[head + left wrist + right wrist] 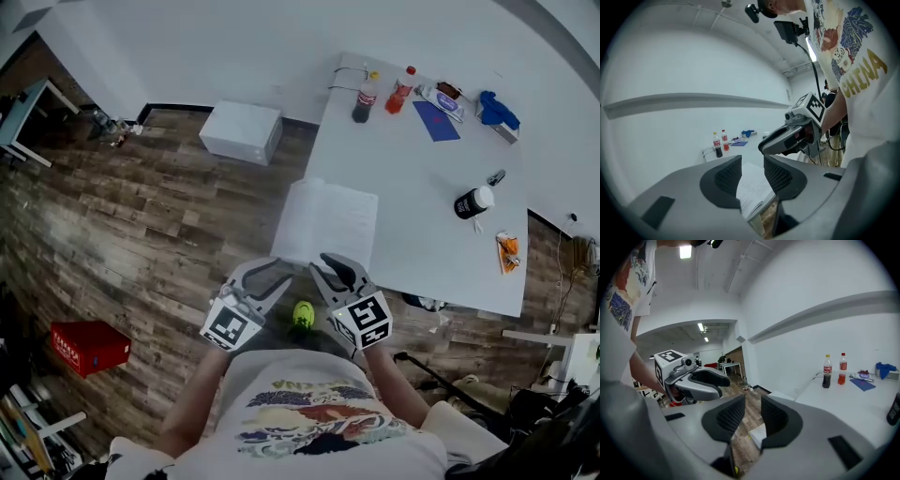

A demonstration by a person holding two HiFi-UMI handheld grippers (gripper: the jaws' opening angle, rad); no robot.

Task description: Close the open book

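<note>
Book [326, 223]: open, white pages up, at the near left corner of the table [441, 253]. It lies at 12 o'clock from both grippers, just beyond their tips.

Left gripper [284, 270]: jaws moderately apart and gripping nothing. The book shows through the gap.

Right gripper [325, 269]: jaws narrowly apart, empty. It sits close beside the left one, at its 3 o'clock.

Cola bottle [364, 101]: upright at the table's far end.

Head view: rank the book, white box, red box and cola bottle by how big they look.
Largest: book.
Next: white box and red box look about alike, and the wide lens leaves it unsure.
Smallest: cola bottle.
</note>
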